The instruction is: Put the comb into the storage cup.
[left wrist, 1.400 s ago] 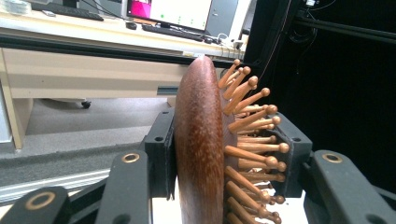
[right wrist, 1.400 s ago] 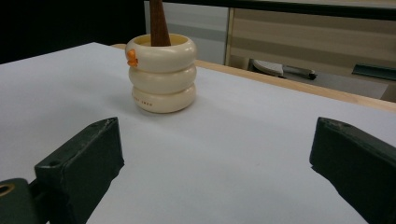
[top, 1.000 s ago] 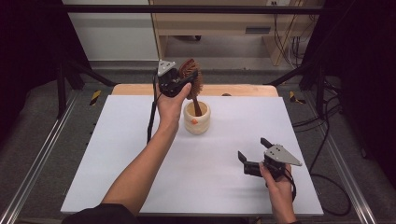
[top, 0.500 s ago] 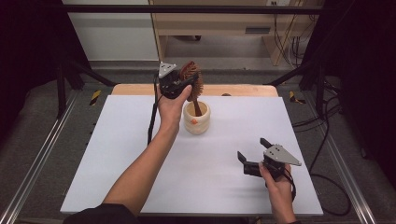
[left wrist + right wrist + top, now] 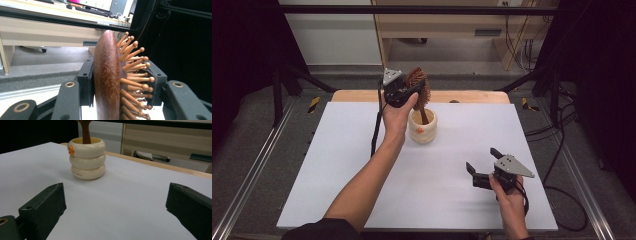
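A brown wooden hairbrush (image 5: 419, 85) with peg bristles stands handle-down in a cream ringed cup (image 5: 422, 126) at the table's far middle. My left gripper (image 5: 404, 91) is shut on the brush head, above the cup. In the left gripper view the jaws clamp the brush head (image 5: 107, 80) from both sides, bristles (image 5: 135, 72) pointing right. My right gripper (image 5: 482, 167) stands open near the front right, nothing between its jaws. In the right gripper view the cup (image 5: 87, 161), with a small orange figure on its rim, holds the brush handle (image 5: 86, 132).
The white table top (image 5: 337, 165) has a wooden strip (image 5: 472, 96) along its far edge. Metal frame rails (image 5: 252, 170) run along both sides, cables (image 5: 562, 150) trail at the right, and a desk (image 5: 447, 25) stands beyond.
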The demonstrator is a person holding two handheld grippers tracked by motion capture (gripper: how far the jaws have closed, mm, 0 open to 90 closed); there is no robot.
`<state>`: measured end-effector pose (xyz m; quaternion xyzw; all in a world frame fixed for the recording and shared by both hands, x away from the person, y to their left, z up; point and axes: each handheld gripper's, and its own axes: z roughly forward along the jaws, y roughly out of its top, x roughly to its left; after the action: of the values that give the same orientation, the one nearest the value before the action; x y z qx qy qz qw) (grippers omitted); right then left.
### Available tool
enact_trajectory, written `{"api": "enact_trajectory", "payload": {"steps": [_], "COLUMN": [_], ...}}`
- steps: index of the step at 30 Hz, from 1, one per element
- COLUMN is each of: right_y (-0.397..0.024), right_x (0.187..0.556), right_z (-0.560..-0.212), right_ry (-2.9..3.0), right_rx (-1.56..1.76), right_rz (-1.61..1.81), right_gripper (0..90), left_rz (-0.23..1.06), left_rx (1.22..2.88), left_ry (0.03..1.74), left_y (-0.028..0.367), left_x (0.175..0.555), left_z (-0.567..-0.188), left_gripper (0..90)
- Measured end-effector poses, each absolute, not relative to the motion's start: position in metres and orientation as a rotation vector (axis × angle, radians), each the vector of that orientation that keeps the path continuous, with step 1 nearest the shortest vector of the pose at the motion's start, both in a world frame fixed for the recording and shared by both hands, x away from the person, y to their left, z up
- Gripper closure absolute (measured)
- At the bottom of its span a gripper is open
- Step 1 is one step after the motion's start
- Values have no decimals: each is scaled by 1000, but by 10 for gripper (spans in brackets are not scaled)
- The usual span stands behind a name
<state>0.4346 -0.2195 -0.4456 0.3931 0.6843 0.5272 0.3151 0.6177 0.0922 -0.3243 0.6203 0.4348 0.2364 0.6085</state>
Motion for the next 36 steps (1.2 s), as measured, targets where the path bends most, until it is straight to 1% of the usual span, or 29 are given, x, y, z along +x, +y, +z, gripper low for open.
{"api": "enact_trajectory", "payload": {"steps": [20,36], "right_y": [-219,-219], "right_x": [435,435], "right_z": [-446,-446], "right_ry": [1811,1813], "right_rx": [1035,1035], "right_rz": [1388,1387], "right_gripper": [30,30], "left_rz": [514,502], "left_rx": [1415,1408], "left_ry": [1038,1043], "left_y": [89,86], "left_x": [622,622], "left_z": [-341,-346], "left_gripper": [508,508]}}
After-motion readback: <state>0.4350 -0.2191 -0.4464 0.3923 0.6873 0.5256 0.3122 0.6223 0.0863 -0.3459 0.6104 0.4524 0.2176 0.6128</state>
